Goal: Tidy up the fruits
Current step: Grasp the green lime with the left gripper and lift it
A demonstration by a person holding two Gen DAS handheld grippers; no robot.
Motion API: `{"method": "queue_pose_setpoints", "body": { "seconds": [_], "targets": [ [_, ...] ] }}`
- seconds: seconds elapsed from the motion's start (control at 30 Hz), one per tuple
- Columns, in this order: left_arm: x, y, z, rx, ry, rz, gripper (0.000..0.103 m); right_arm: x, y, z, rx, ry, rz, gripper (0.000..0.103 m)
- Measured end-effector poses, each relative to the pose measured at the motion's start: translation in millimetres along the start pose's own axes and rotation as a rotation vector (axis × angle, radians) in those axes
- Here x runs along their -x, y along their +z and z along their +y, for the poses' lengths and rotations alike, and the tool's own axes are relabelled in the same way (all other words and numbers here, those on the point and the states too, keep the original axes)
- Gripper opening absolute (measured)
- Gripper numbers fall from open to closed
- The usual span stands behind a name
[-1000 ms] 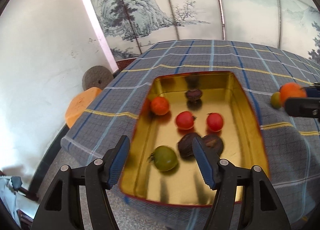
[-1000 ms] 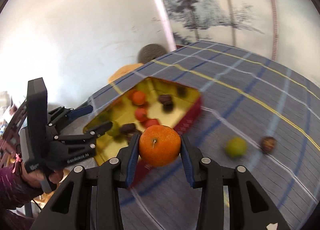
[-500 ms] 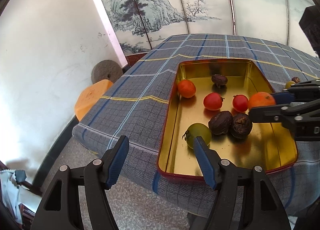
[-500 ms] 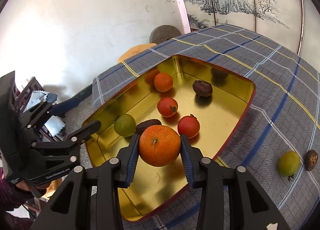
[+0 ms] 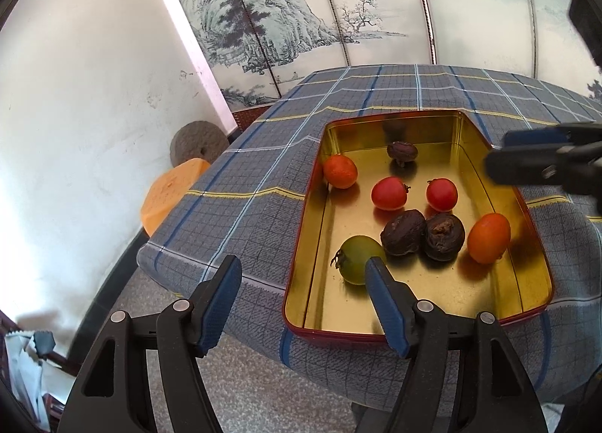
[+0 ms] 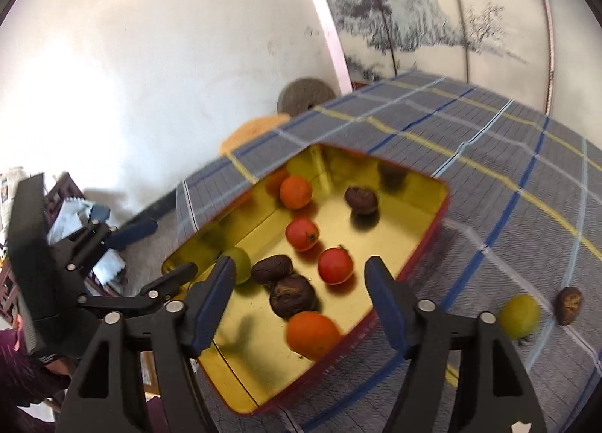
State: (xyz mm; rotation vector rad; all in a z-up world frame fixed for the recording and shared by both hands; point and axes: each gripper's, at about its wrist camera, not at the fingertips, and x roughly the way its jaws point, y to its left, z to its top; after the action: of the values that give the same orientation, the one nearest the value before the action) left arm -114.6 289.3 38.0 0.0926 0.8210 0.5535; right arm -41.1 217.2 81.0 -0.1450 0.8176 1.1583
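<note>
A gold tin tray (image 5: 312,214) (image 6: 421,244) with a red rim sits on the plaid tablecloth. It holds two oranges, two red fruits, a green fruit (image 5: 357,258) and three dark brown fruits. The larger orange (image 5: 488,232) (image 6: 313,333) lies near the tray's right wall. My right gripper (image 6: 297,282) is open and empty above the tray; it also shows in the left wrist view (image 5: 541,165). My left gripper (image 5: 301,282) is open and empty at the tray's near left corner. A green fruit (image 6: 520,316) and a brown fruit (image 6: 570,304) lie on the cloth outside the tray.
The plaid tablecloth (image 5: 395,90) drops off at the near left edge. An orange stool (image 5: 169,192) and a round grey stone (image 5: 197,141) stand by the white wall. A painted folding screen (image 5: 338,11) stands behind the table.
My right gripper carried the larger orange over the tray, opened and let it go; the orange now lies in the tray. My left gripper shifted slightly left, still open.
</note>
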Motion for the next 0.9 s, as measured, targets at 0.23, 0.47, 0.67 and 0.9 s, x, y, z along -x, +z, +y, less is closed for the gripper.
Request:
{"method": "queue_pose_setpoints", "body": {
  "seconds": [0.23,0.47,0.67,0.9],
  "targets": [
    [5,5,-11,-0.038,0.009,-0.011,0.075,45,-31,-38,-0.014,-0.149,-0.013,0.081],
    [15,17,-41,-0.108,0.006,-0.034,0.077,112,-84,-125,-0.146,-0.449,0.02,0.094],
    [21,33,-80,-0.187,-0.012,-0.05,0.078,143,-119,-188,-0.192,-0.684,0.142,0.098],
    [25,53,-138,-0.281,-0.068,-0.054,0.08,158,-144,-227,-0.249,-0.694,0.166,0.102]
  ]
}}
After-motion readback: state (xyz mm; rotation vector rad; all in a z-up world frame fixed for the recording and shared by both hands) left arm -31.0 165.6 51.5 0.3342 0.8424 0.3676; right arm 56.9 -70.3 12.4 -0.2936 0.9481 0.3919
